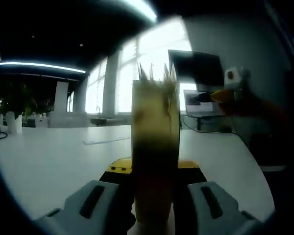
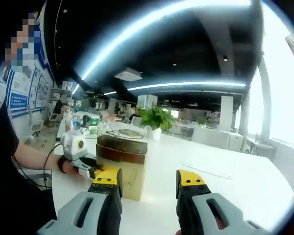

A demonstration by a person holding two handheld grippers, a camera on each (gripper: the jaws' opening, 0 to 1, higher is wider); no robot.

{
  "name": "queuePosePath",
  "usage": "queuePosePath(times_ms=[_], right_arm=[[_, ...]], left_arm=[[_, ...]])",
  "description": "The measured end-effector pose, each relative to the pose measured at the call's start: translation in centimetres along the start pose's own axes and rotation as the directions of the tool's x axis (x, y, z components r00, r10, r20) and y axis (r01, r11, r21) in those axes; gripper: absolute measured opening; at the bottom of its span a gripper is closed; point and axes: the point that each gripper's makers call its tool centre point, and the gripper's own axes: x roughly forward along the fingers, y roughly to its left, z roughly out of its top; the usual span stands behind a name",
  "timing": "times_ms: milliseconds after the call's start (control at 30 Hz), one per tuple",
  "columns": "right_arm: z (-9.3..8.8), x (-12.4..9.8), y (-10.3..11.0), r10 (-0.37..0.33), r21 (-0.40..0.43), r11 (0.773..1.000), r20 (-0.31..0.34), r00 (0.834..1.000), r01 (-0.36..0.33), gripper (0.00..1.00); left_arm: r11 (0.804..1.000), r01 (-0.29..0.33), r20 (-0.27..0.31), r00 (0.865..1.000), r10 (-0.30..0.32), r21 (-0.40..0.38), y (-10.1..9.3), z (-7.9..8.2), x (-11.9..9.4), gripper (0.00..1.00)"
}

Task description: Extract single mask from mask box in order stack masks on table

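Mask box held steady, no mask out yet

The smooth white counter (image 2: 225, 166) carried the boxy, tan cardboard mask box (image 2: 121, 166) at the right tool's (image 2: 149, 188) ten o'clock; its jaws stood spread, empty. The left tool (image 1: 154, 193) pinched the box, pleated masks (image 1: 157, 73) poking out at twelve. Thin masks cling, so I judged several might lift together.

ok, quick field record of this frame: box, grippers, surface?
box: upright on table, held by left gripper, tan with dark band near top
masks: white tips poking out of box top
left gripper: fingers shut on box sides
right gripper: open, holding nothing, box just beyond left finger
person: arm behind box
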Motion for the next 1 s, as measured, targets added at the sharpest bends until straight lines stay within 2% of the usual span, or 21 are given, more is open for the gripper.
queuePosePath(times_ms=[133, 333, 567, 733, 933, 1000], right_arm=[[0.7, 0.5, 0.4, 0.015, -0.096, 0.995, -0.046, 0.999, -0.02, 0.37], [2.6, 0.4, 0.9, 0.036, -0.099, 0.994, -0.043, 0.998, -0.04, 0.35], [3.0, 1.1, 1.9, 0.069, -0.173, 0.982, -0.064, 0.996, -0.08, 0.36], [3.7, 1.7, 3.0, 0.134, -0.222, 0.964, -0.058, 0.989, -0.143, 0.36], [3.3, 3.4, 4.1, 0.167, -0.271, 0.944, -0.102, 0.981, -0.189, 0.36], [2.7, 3.8, 4.4, 0.175, -0.341, 0.915, -0.151, 0.973, -0.218, 0.36]], left_arm=[[1.0, -0.001, -0.001, 1.0, 0.001, 0.003, 0.0, 0.0, 0.0, 0.2], [1.0, -0.003, -0.001, 1.0, 0.003, 0.009, 0.1, 0.0, 0.0, 0.2], [1.0, -0.003, -0.003, 1.0, 0.003, 0.014, 0.1, -0.1, 0.0, 0.2], [1.0, -0.003, -0.002, 1.0, 0.003, 0.015, 0.2, -0.1, 0.0, 0.2], [1.0, -0.003, -0.003, 1.0, 0.003, 0.018, 0.1, -0.1, 0.0, 0.2], [1.0, -0.002, -0.003, 1.0, 0.002, 0.017, 0.1, -0.1, 0.0, 0.2]])
